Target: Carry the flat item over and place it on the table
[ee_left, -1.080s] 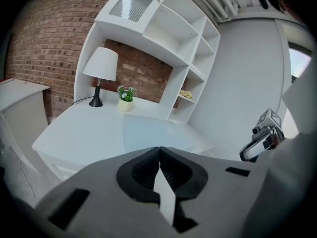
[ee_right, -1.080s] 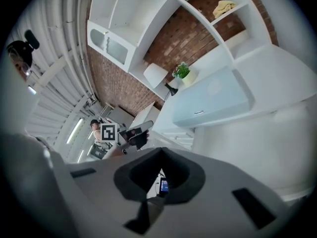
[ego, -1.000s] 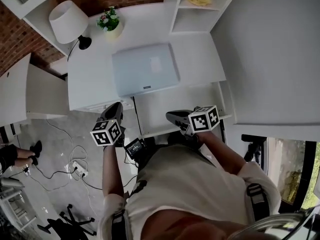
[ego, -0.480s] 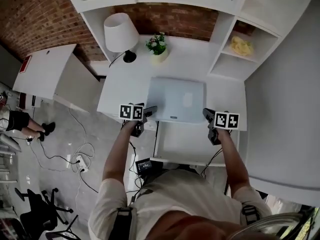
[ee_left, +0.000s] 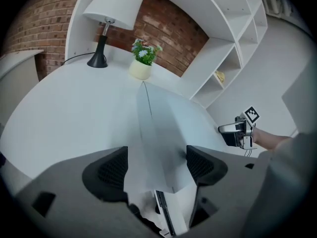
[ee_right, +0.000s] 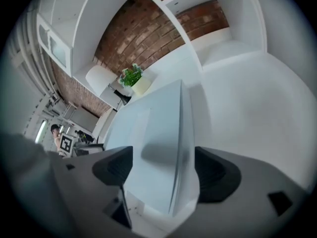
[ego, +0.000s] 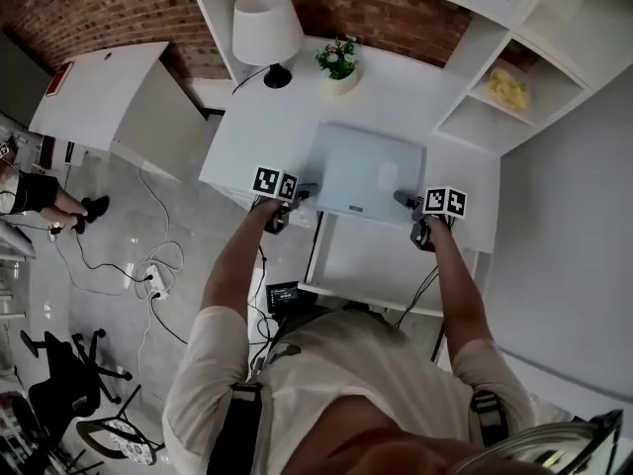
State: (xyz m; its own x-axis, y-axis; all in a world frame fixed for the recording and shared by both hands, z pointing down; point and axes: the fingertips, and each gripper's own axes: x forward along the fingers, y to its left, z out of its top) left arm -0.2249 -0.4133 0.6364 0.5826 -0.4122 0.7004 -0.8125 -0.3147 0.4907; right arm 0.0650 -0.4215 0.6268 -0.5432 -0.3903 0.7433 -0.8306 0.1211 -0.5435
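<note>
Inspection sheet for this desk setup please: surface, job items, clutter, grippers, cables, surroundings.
Surface: white desk, mostly bare.
Job's things: closed laptop lying flat on the desk.
Clutter: lamp and potted plant at the back; yellow item on a side shelf.
Grippers: left gripper and right gripper open, jaws just been opening; a near laptop corner sits between each pair, unclamped.
Cables: lamp cord on the desk; power strip with cables on the floor.
Surroundings: brick wall, office chair, a person's legs at the left edge.
</note>
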